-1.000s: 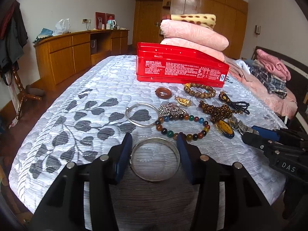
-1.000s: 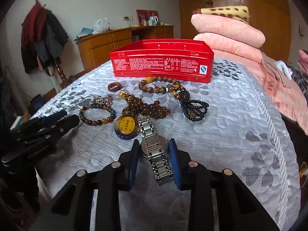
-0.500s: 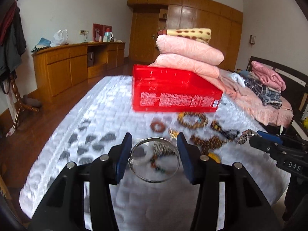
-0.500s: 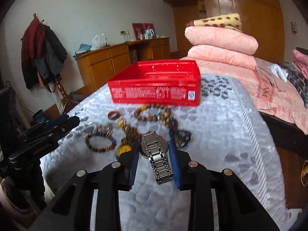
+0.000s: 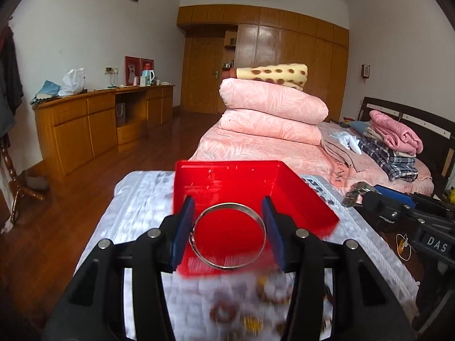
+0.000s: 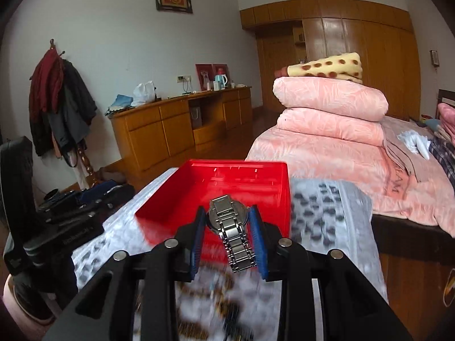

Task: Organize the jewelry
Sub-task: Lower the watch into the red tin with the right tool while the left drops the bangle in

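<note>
My left gripper [image 5: 228,221] is shut on a silver bangle [image 5: 229,236] and holds it in the air just in front of the open red box [image 5: 301,196]. My right gripper [image 6: 227,227] is shut on a silver metal watch [image 6: 231,233] and holds it above the near edge of the same red box [image 6: 170,207]. Blurred bead bracelets and a brown ring [image 5: 223,312] lie on the grey leaf-patterned bedspread [image 5: 136,213] below the grippers. The right gripper with the watch shows at the right of the left wrist view [image 5: 361,193].
Folded pink quilts [image 5: 273,113] and a spotted yellow blanket [image 5: 273,75] are stacked behind the box. A wooden sideboard [image 5: 93,122] stands at the left wall. Folded clothes [image 5: 392,142] lie at the far right. A coat rack [image 6: 59,105] stands left.
Both grippers have lifted their pieces off the bedspread and moved forward towards the red box, which now fills the view behind the bangle and the watch.
</note>
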Action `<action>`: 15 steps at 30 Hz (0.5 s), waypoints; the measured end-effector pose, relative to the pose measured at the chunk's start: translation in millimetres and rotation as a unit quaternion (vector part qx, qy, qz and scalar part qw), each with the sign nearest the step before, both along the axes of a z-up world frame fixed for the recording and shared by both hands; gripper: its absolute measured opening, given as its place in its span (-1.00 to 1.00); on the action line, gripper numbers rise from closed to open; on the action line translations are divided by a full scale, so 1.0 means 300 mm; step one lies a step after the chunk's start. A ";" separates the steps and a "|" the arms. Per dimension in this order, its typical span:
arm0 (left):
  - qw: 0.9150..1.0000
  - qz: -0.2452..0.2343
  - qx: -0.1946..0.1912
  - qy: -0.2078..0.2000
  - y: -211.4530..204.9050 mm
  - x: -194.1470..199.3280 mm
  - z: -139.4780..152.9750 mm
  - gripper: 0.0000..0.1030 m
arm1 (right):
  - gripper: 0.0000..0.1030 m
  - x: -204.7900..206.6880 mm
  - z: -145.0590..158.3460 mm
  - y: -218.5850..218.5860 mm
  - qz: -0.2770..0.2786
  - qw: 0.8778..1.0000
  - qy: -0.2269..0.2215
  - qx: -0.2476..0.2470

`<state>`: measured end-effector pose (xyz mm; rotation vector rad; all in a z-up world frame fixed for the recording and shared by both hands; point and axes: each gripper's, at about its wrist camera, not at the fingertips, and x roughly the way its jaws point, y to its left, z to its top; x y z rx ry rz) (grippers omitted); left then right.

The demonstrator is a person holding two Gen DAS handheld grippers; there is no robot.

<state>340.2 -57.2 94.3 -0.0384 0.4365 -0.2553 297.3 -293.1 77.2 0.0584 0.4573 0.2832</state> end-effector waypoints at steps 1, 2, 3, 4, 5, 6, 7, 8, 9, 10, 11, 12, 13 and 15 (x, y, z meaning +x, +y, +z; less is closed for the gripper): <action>1.000 -0.002 0.002 0.006 -0.009 0.034 0.000 -0.09 | -0.40 0.055 -0.003 0.004 0.001 1.000 0.006 0.001; 1.000 -0.005 0.003 0.013 -0.020 0.066 -0.005 -0.09 | -0.40 0.090 -0.011 0.007 0.002 1.000 0.012 0.002; 1.000 -0.009 0.003 0.023 -0.034 0.110 -0.014 -0.09 | -0.40 0.113 -0.022 0.011 0.002 1.000 0.018 0.002; 0.999 -0.009 0.006 0.030 -0.043 0.139 -0.024 -0.09 | -0.40 0.152 -0.039 0.013 0.001 1.000 0.026 0.002; 0.999 -0.008 0.010 0.033 -0.046 0.156 -0.035 -0.09 | -0.40 0.185 -0.057 0.012 0.000 0.999 0.034 0.003; 0.999 -0.007 0.015 0.037 -0.051 0.174 -0.047 -0.09 | -0.40 0.215 -0.075 0.011 -0.001 0.999 0.043 0.006; 0.999 -0.007 0.017 0.043 -0.055 0.195 -0.060 -0.09 | -0.40 0.232 -0.087 0.008 -0.002 0.999 0.048 0.008; 0.999 -0.008 0.017 0.047 -0.055 0.208 -0.070 -0.09 | -0.40 0.249 -0.101 0.005 -0.003 0.999 0.052 0.009; 0.999 -0.009 0.019 0.050 -0.058 0.221 -0.083 -0.09 | -0.40 0.262 -0.114 0.004 -0.003 0.998 0.056 0.008; 0.998 -0.008 0.021 0.052 -0.059 0.228 -0.093 -0.08 | -0.40 0.269 -0.130 0.007 -0.004 0.998 0.061 0.007; 0.998 -0.008 0.023 0.055 -0.058 0.237 -0.101 -0.08 | -0.40 0.277 -0.143 0.008 -0.003 0.998 0.065 0.005; 0.998 -0.008 0.024 0.058 -0.057 0.243 -0.109 -0.07 | -0.40 0.282 -0.155 0.009 -0.003 0.998 0.069 0.005; 0.998 -0.008 0.025 0.061 -0.056 0.248 -0.118 -0.07 | -0.40 0.285 -0.165 0.007 -0.004 0.997 0.072 0.005; 0.998 -0.008 0.026 0.064 -0.055 0.256 -0.127 0.13 | -0.39 0.291 -0.181 0.007 -0.004 0.997 0.080 0.003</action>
